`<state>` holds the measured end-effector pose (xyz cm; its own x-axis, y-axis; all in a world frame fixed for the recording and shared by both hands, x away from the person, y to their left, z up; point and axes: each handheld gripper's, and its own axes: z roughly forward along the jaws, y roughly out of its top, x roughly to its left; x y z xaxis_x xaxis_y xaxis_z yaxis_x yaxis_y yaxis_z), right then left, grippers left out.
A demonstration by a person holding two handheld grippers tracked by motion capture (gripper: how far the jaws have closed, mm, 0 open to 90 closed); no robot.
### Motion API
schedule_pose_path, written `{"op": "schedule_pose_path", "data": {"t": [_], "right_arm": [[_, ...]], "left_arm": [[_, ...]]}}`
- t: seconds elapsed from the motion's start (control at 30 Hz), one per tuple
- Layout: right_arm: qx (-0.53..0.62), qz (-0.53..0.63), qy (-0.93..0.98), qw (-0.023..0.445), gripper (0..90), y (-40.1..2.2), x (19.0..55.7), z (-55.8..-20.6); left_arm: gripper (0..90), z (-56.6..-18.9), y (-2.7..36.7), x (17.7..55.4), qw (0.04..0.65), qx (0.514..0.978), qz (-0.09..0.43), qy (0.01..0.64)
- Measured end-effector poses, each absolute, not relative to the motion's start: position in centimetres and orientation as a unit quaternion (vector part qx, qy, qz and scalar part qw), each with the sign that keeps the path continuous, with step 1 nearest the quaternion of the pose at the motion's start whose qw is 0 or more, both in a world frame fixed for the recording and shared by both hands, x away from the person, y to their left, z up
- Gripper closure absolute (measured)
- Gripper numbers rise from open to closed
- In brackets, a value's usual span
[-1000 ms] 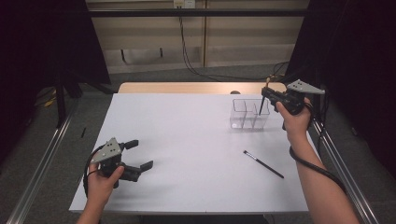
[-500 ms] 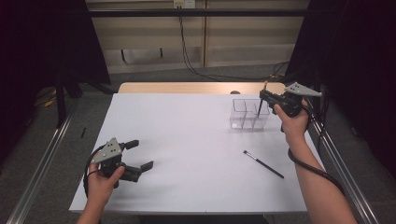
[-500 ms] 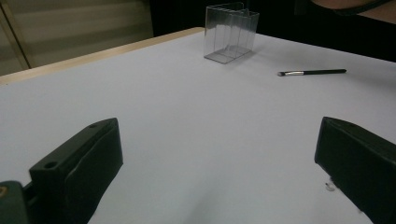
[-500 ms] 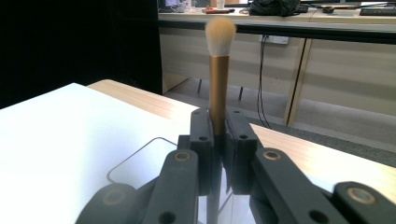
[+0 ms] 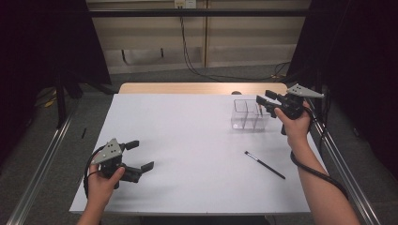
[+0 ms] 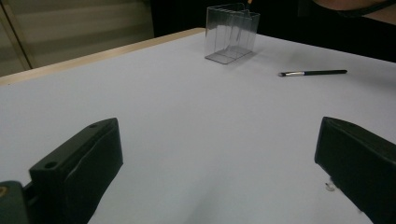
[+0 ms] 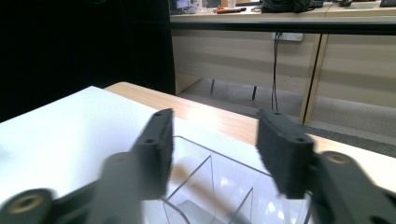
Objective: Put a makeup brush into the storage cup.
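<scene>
Brushes go into the clear organizer (image 5: 249,115): right gripper (image 5: 261,101) has just spread above it, left gripper (image 5: 139,155) spread, idle; the dropped brush (image 5: 258,111) could lean and topple the box.

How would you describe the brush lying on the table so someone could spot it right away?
Start at the white table and go to its right side, on the near side of the clear plastic box. The brush lies flat there, alone: a thin black stick with a silver collar and a small tip.
</scene>
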<state>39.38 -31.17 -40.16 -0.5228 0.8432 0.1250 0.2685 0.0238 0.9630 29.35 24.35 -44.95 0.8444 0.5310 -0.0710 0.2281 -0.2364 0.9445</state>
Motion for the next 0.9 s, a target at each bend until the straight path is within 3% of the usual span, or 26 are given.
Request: {"op": "schedule_pose_path", "data": {"t": [0.2, 0.43, 0.9], "right_arm": [[0.406, 0.570, 0.674, 0.236, 22.8, -31.2, 39.0, -40.4], [0.392, 0.577, 0.678, 0.233, 13.9, -31.0, 38.2, -40.8], [0.372, 0.578, 0.687, 0.235, 6.7, -30.3, 36.3, -41.0]], "left_arm": [[0.8, -44.9, 24.3, 29.3, 0.567, 0.775, 0.134, 0.245], [0.8, -44.9, 24.4, 29.3, 0.567, 0.774, 0.136, 0.246], [0.8, -44.8, 24.5, 29.3, 0.569, 0.773, 0.137, 0.247]]}}
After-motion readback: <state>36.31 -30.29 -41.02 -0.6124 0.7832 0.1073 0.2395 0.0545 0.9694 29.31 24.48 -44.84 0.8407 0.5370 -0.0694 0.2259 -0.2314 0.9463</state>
